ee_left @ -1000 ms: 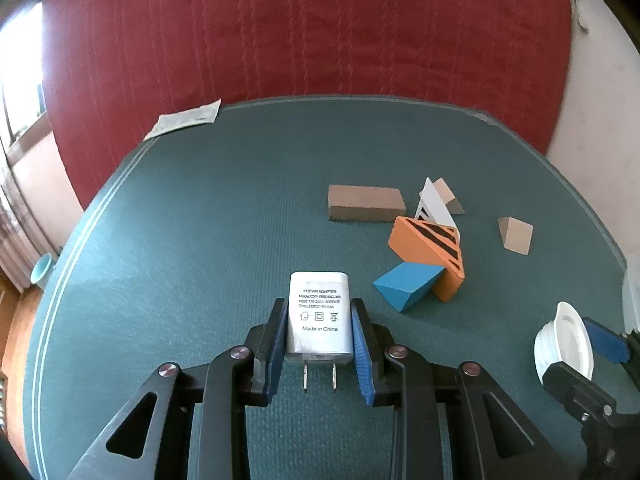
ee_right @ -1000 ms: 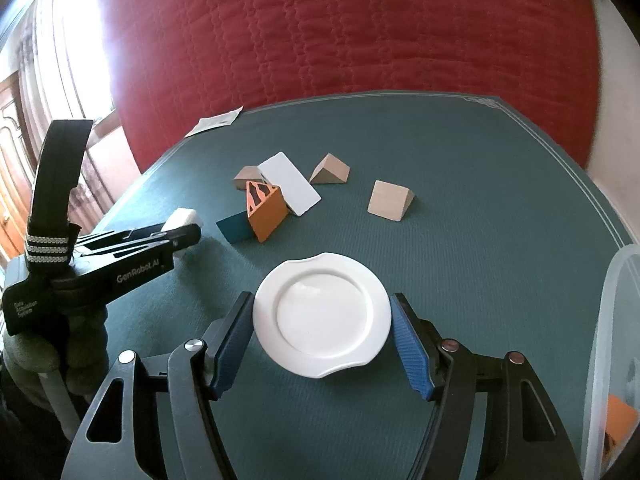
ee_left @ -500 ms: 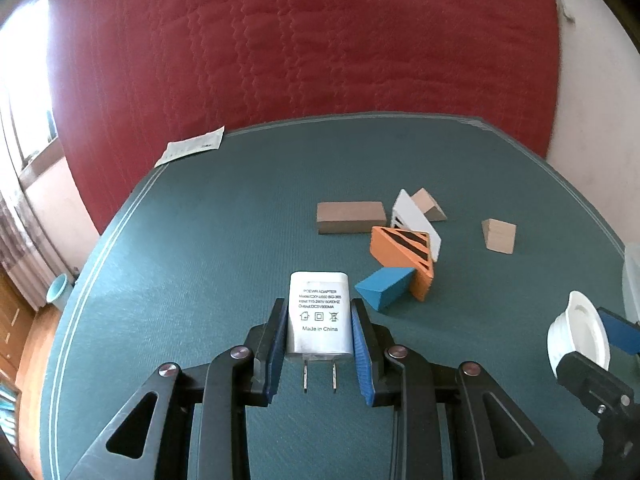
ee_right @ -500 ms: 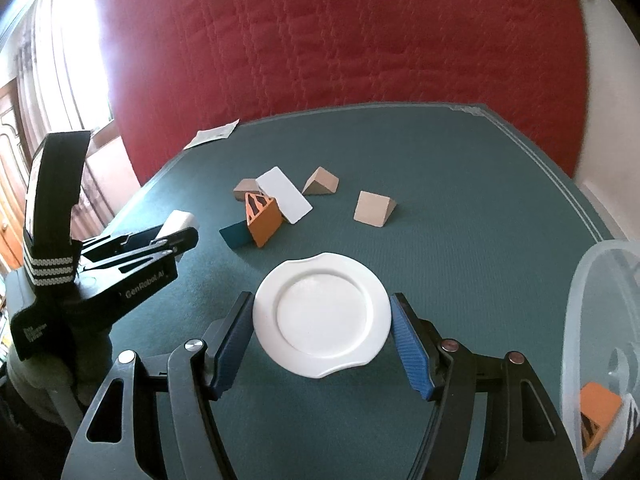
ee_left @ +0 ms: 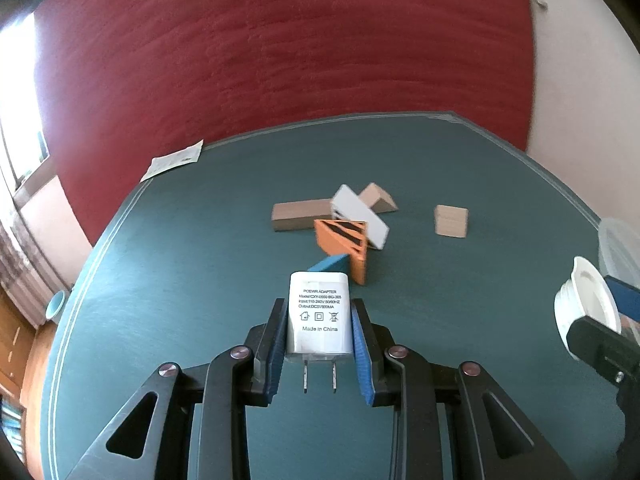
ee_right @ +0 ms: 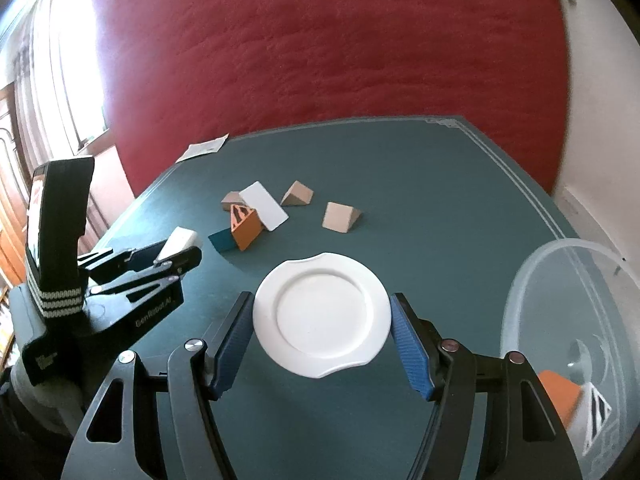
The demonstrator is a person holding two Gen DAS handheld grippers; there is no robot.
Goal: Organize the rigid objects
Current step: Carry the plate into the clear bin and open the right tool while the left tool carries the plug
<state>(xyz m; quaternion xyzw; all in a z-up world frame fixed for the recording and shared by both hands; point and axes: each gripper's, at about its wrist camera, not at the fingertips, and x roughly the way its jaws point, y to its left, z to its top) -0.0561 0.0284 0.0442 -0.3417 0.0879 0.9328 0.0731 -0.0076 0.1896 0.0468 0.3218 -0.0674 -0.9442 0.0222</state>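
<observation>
A red quilted backdrop stands behind a green tabletop [ee_right: 460,208]. Left tongs [ee_left: 319,344] are narrow, clamped on a white adapter [ee_left: 319,316], its prongs pointing back toward the camera. Right tongs [ee_right: 322,340] stand about half wide, their pads gripping a white plate [ee_right: 322,316] at its rim, at 9 and 3 o'clock. Both items are held clear of the tabletop.

Handling, as judged: the adapter is light, stiff and smooth-sided, and the flat side faces give the surest hold. The plate looks hard and brittle; an edge grip could slip, so it wants a level carry and a gentle set-down.

Loose blocks [ee_right: 256,222] lie at 11 o'clock from the plate, with a tan wedge [ee_right: 342,218] just apart. A clear bin [ee_right: 568,344] sits at 3 o'clock, cut off by the frame; an orange piece [ee_right: 560,394] shows through its wall, the rest of its contents being unclear. The blue block [ee_left: 328,265] is partly hidden behind the adapter. The left-wrist view is motion-blurred.
</observation>
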